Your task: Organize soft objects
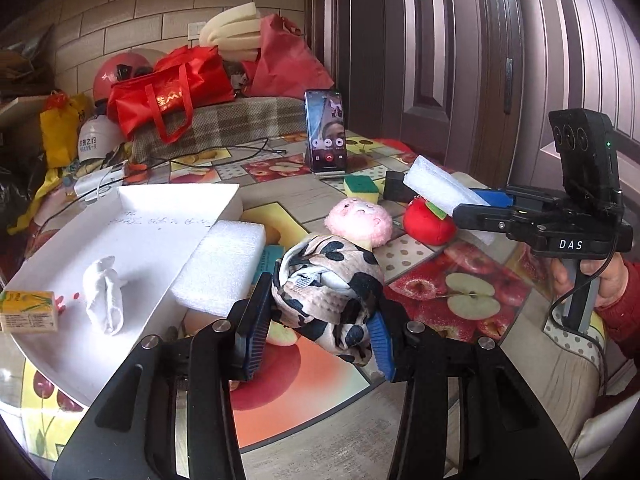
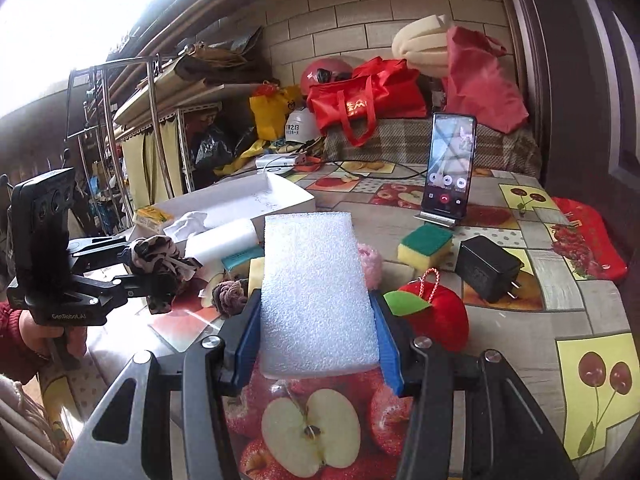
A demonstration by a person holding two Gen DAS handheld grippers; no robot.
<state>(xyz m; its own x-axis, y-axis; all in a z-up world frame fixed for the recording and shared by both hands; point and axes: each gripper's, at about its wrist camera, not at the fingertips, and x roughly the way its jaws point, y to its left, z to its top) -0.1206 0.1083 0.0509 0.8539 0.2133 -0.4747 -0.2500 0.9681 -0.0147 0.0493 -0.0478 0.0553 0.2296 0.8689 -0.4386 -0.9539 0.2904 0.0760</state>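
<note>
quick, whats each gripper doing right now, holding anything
Left gripper: closed on the spotted cloth bundle.
Right gripper: closed on the white foam block.

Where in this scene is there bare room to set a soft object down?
The white tray is mostly bare between the rolled white cloth and its far wall. Crowded: the cluster around the pink plush, red apple plush and sponge.

**Cluttered storeroom, bright window on your left**

Ahead of you stands a pale brick-tiled wall [image 2: 360, 12]. To your right, dark wooden doors [image 1: 440, 60]. Metal shelving [image 2: 160, 120] lines the left side, under glaring daylight. A fruit-print cloth [image 2: 520, 240] covers your desk.
</note>
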